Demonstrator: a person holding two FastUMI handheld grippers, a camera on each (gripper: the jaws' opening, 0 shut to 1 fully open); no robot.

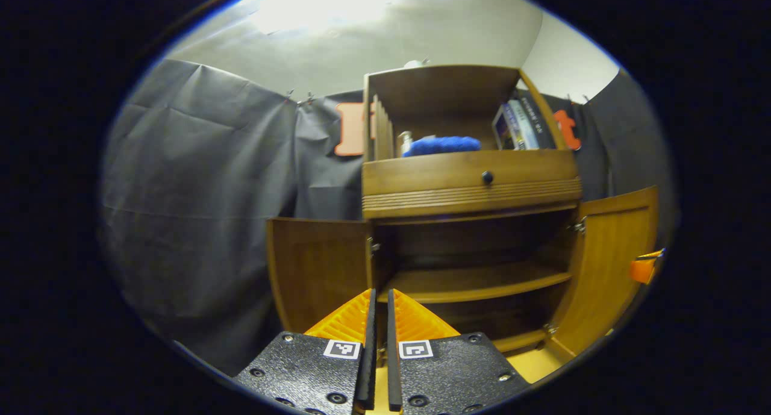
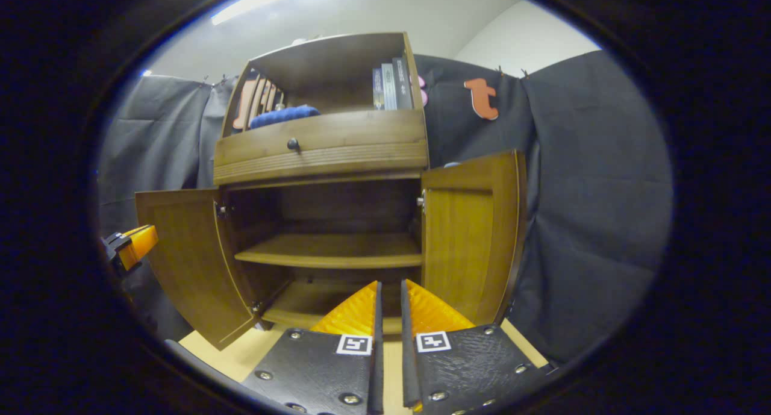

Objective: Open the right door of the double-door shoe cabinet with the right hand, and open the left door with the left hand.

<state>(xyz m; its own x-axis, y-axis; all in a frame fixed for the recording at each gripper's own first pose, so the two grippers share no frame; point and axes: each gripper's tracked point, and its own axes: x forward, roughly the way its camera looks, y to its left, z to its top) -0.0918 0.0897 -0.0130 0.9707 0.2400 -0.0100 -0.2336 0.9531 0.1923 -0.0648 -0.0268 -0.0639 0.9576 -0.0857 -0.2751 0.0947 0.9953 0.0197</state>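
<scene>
The wooden shoe cabinet (image 1: 470,186) stands ahead with both lower doors swung wide. In the left gripper view its left door (image 1: 316,270) and right door (image 1: 608,264) flank a bare inner shelf (image 1: 476,280). My left gripper (image 1: 380,293) hangs shut in front of the opening, holding nothing. In the right gripper view the left door (image 2: 187,258) and right door (image 2: 470,234) stand open too, and my right gripper (image 2: 390,283) is shut and empty, just left of the right door. Each view catches the other gripper at its edge (image 1: 644,267) (image 2: 129,245).
Above the doors is a drawer with a dark knob (image 1: 487,177). The top compartment holds a blue bundle (image 1: 443,145) and upright books (image 1: 518,126). Black cloth walls (image 1: 199,198) stand on both sides. The cabinet rests on a light wooden floor (image 2: 241,352).
</scene>
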